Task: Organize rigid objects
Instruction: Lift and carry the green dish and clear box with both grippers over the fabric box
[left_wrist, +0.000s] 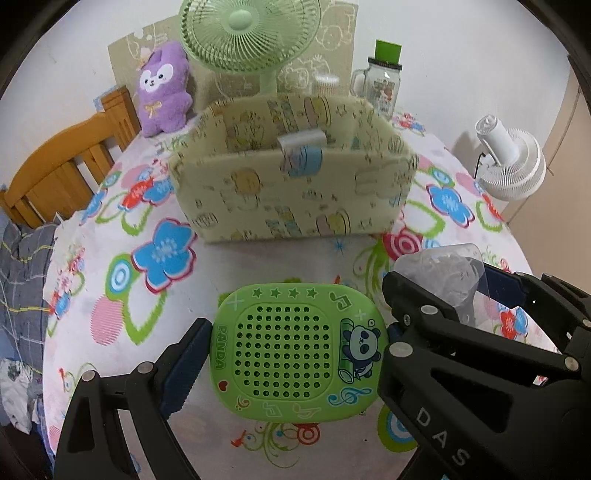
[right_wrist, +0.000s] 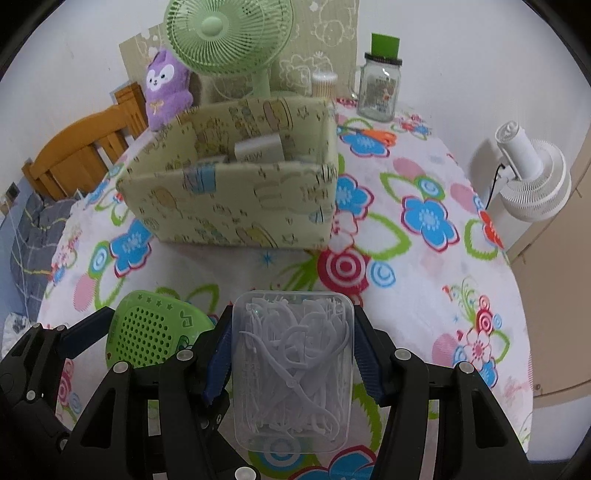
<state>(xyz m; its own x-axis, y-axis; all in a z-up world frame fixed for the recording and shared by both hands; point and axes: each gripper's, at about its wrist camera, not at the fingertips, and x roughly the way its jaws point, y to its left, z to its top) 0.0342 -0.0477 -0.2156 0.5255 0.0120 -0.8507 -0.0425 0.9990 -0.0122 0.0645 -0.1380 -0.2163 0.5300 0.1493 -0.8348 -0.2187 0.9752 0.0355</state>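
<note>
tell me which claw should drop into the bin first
Right, marginally. The right claw grips the clear box and faces the bin about as squarely as the left claw with the green case.

The left gripper (left_wrist: 297, 350) is built of matte black plastic links, angular and cut through with triangular openings. Round silver pivot pins and small screws dot the joints. Its fingers (left_wrist: 186, 363) carry dark blue ribbed pads on their inner faces. White capital letters reading "DAS" run along one black link. The right gripper (right_wrist: 291, 354) has the same black skeletal frame and silver pins, and its fingers (right_wrist: 367, 363) bear the same blue ridged pads.
</note>
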